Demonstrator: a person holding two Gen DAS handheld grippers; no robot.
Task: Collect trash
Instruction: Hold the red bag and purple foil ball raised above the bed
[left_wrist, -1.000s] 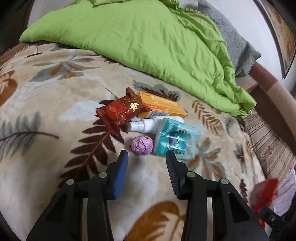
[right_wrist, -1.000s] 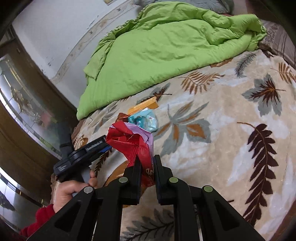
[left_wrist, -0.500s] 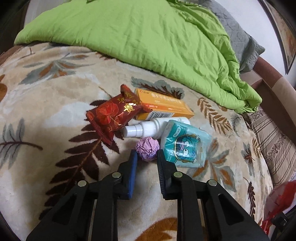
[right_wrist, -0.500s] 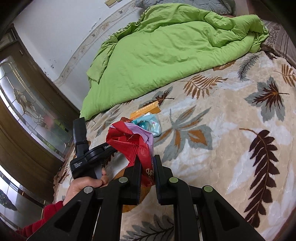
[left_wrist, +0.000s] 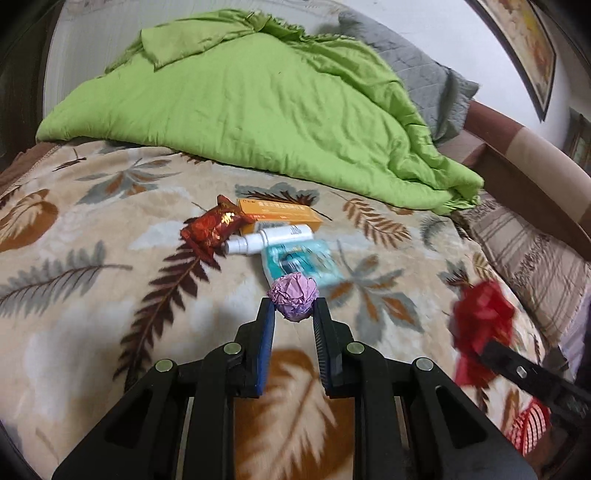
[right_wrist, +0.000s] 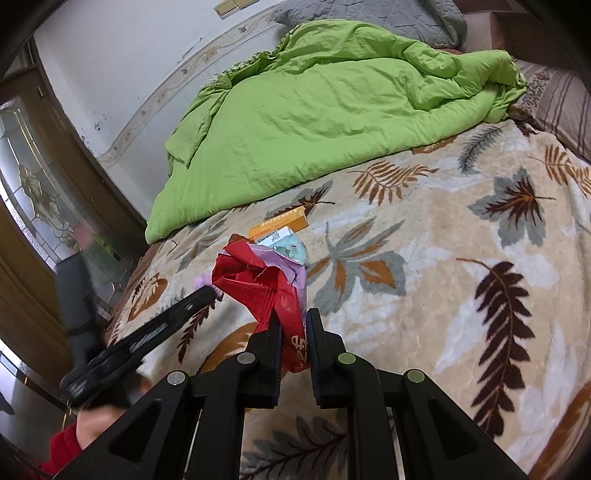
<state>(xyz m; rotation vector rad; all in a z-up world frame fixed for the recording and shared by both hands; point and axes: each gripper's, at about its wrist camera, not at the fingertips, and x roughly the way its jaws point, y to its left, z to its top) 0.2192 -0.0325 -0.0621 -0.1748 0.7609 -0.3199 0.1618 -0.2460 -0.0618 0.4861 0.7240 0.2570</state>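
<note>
My left gripper (left_wrist: 293, 308) is shut on a crumpled purple paper ball (left_wrist: 293, 298), lifted above the leaf-patterned blanket (left_wrist: 110, 295). Behind it on the blanket lie a teal packet (left_wrist: 299, 262), a white spray bottle (left_wrist: 269, 238), an orange box (left_wrist: 279, 216) and a red foil wrapper (left_wrist: 212, 230). My right gripper (right_wrist: 293, 321) is shut on the lower part of a red plastic bag (right_wrist: 266, 284) with a purple lining, its mouth held up. In the right wrist view the left gripper (right_wrist: 207, 293) is blurred just left of the bag's mouth. The bag (left_wrist: 480, 321) shows blurred at the right of the left wrist view.
A rumpled green duvet (left_wrist: 258, 110) covers the far half of the bed, with a grey pillow (left_wrist: 424, 81) behind it. A striped pillow (left_wrist: 524, 251) and a brown headboard (left_wrist: 535, 155) lie to the right. A glazed wooden door (right_wrist: 33, 184) stands left. A hand in a red sleeve (right_wrist: 81, 428) holds the left gripper.
My left gripper closed on the purple paper ball, lifted it off the blanket and swung toward the red bag. The right gripper and its bag stayed put.
</note>
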